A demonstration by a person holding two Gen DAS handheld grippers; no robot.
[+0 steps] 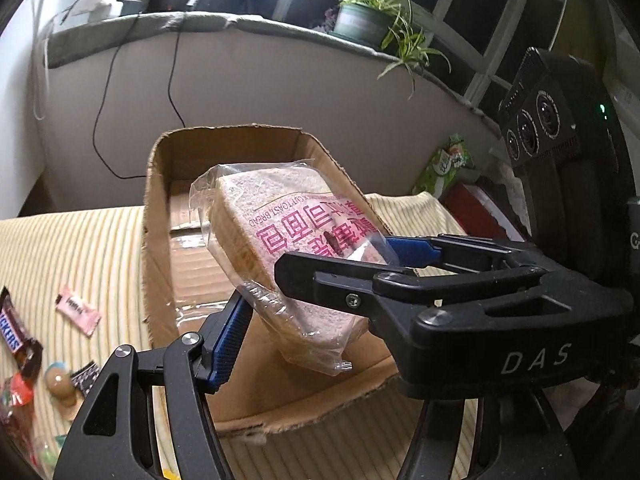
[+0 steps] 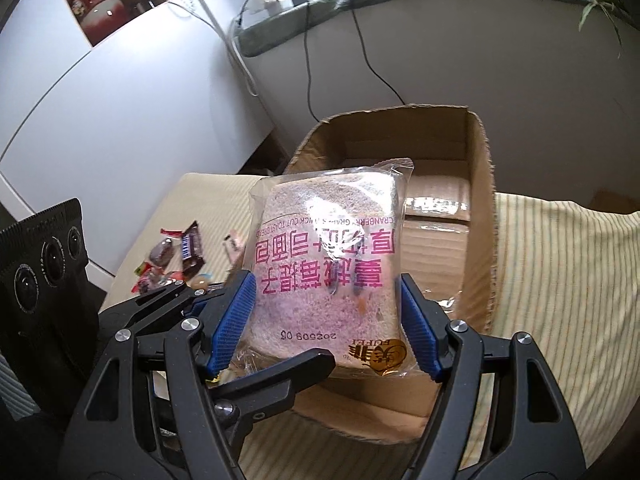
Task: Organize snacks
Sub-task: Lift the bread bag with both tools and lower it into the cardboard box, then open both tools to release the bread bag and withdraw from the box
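Observation:
A clear-wrapped bread package (image 1: 280,220) (image 2: 328,216) with pink lettering hangs tilted over the open cardboard box (image 1: 160,184) (image 2: 476,200). My right gripper (image 2: 326,300) is shut on it, with a blue pad pressed against each side. In the left wrist view the right gripper (image 1: 340,256) comes in from the right across the package. My left gripper (image 1: 304,320) holds the package's near lower end. Its left pad (image 1: 228,340) presses on the wrapper, and its other finger is hidden behind the right gripper. The box holds nothing that I can see.
The box stands on a striped yellow cloth (image 1: 80,248). Loose snacks lie to its left: a Snickers bar (image 1: 10,328), a pink packet (image 1: 78,310) and small sweets (image 2: 180,256). A green packet (image 1: 444,168) sits at right. Behind are a wall, cables and a potted plant (image 1: 368,16).

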